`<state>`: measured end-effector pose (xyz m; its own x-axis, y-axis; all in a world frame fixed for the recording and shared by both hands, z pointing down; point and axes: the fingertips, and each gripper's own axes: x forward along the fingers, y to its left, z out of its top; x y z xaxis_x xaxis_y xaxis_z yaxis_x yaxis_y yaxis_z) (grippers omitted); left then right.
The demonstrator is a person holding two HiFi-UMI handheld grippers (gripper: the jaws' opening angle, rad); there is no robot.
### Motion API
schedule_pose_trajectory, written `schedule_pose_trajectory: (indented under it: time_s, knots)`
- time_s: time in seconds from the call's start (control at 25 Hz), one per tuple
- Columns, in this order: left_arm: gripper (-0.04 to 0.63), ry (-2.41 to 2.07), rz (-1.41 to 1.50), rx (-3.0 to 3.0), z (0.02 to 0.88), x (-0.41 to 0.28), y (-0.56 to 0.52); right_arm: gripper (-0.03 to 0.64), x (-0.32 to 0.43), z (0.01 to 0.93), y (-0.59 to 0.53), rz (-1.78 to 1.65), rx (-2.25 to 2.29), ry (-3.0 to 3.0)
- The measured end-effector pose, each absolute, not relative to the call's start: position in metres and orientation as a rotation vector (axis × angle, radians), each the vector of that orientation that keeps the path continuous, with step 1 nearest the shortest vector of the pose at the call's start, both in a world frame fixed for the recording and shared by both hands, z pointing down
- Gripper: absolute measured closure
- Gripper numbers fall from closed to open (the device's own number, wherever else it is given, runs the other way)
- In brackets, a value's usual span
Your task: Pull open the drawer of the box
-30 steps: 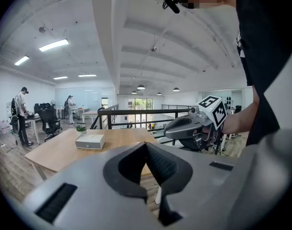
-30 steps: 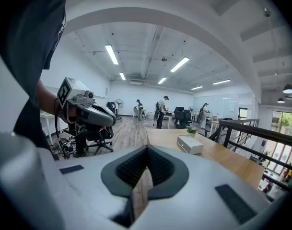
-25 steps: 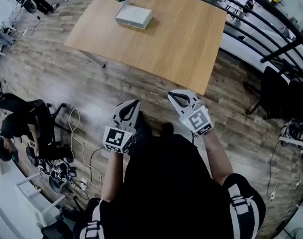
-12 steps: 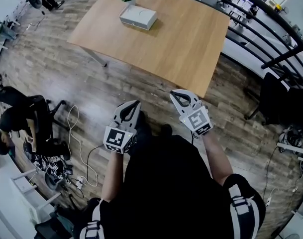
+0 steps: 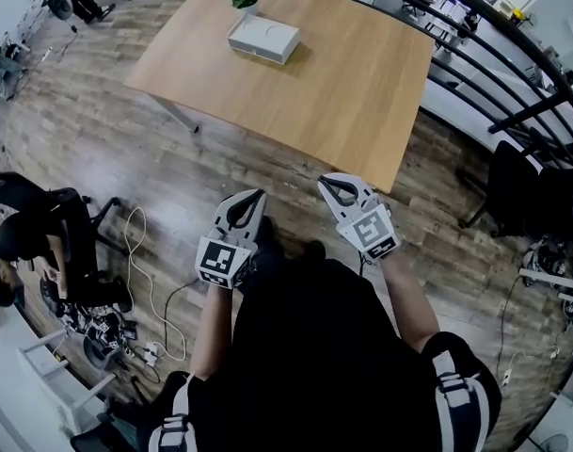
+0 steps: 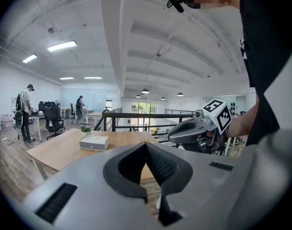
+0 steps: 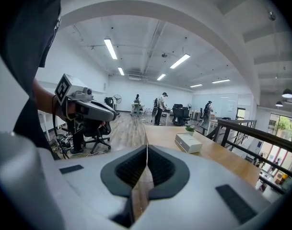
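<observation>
Box [image 5: 263, 38] untouched, nothing pulled open yet.
It sits at twelve o'clock on the far end of the surface [image 5: 342, 92], well apart from my left gripper [image 5: 254, 198] and right gripper [image 5: 326, 184], both jaws closed on nothing.

The box [image 5: 263, 38] is too small in every view to make out its drawer.

table [image 5: 342, 83]: matt smooth wood | box [image 5: 263, 39]: smooth matt plastic | floor [image 5: 98, 149]: wood planks
</observation>
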<state>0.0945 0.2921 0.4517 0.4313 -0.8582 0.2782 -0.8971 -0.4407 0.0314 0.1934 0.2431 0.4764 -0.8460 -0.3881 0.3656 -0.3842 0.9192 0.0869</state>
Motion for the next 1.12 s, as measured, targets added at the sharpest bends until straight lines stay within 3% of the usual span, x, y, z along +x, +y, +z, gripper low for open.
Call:
schedule_pose_trajectory:
  time_s: [1.12]
  knots:
    - [0.572,-1.255,0.359,2.701,0.455,-0.067,0.216,0.592,0.049,0.478,0.188,-0.009,0.969,-2.565]
